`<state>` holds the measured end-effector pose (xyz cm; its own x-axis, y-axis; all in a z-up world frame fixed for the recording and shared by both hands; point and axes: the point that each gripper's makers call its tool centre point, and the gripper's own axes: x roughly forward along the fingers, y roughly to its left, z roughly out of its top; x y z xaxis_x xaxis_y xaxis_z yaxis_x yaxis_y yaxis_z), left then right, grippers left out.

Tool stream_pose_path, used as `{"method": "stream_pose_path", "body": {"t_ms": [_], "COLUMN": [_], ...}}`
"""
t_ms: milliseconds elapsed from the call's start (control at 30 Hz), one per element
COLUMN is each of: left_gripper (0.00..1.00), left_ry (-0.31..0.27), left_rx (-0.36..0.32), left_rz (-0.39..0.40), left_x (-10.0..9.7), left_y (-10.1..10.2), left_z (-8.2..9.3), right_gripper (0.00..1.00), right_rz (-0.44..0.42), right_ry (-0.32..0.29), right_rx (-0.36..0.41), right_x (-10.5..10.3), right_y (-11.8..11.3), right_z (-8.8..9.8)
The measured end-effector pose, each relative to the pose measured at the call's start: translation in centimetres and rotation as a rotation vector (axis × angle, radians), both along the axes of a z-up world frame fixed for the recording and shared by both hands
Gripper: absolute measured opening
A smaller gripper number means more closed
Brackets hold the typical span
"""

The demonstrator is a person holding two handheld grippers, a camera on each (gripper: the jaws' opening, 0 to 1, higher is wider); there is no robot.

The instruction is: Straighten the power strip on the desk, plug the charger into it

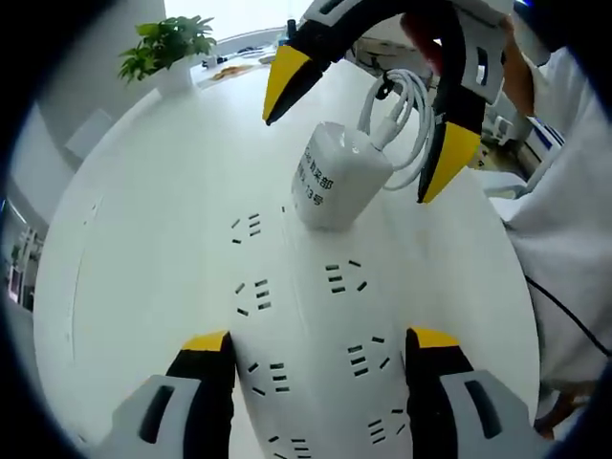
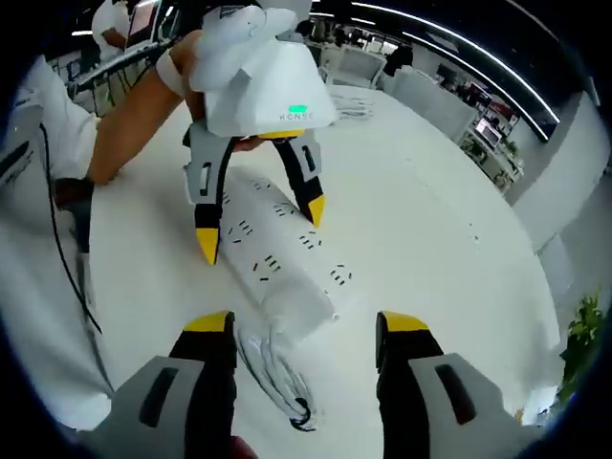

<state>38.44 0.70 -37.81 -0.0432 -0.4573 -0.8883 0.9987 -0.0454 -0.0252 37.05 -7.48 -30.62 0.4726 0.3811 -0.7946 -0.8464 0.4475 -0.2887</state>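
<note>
Left gripper view: the left gripper [image 1: 316, 356] is held with fingers apart, straddling the power strip [image 1: 306, 335] on the worktop [image 1: 143, 239]. The charger [image 1: 337, 177] stands on the strip between the spread fingers of the right gripper [image 1: 368, 143]. The charger is judged rigid, light and smooth; its flat sides should be gripped.

Right gripper view: the charger's coiled cable [image 2: 277, 378] is judged limp.

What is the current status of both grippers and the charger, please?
Left gripper open, straddling power strip. Right gripper open around charger, which sits plugged into the strip. Coiled cable behind the charger; nothing in the way.
</note>
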Motion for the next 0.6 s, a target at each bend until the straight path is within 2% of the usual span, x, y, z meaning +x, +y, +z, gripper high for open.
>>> {"method": "stream_pose_path", "body": {"t_ms": [100, 200, 267, 367, 500, 600], "left_gripper": [0.73, 0.73, 0.72, 0.72, 0.73, 0.73], "left_ry": [0.016, 0.025, 0.025, 0.026, 0.002, 0.0], "left_rx": [-0.017, -0.018, -0.011, 0.003, 0.032, 0.031], "left_rz": [-0.008, -0.007, -0.008, 0.006, 0.004, 0.002], "left_x": [-0.2, -0.4, -0.5, -0.6, -0.7, -0.6], "left_y": [0.1, 0.3, 0.5, 0.8, 0.8, 0.9], "left_z": [0.1, 0.2, 0.2, 0.2, 0.0, 0.0], "right_gripper": [0.57, 0.54, 0.5, 0.47, 0.35, 0.32], "right_rz": [0.031, 0.137, 0.236, 0.27, 0.326, 0.35], "right_ry": [-0.002, -0.006, -0.022, -0.017, -0.024, -0.021], "right_rx": [-0.031, -0.104, -0.146, -0.187, -0.24, -0.269], "right_x": [0.4, 0.4, 0.2, 0.2, 0.5, 0.7], "right_y": [-0.1, 0.4, 1.2, 1.6, 2.0, 2.0], "right_z": [0.1, 0.1, 0.1, -0.3, -0.9, -1.3]}}
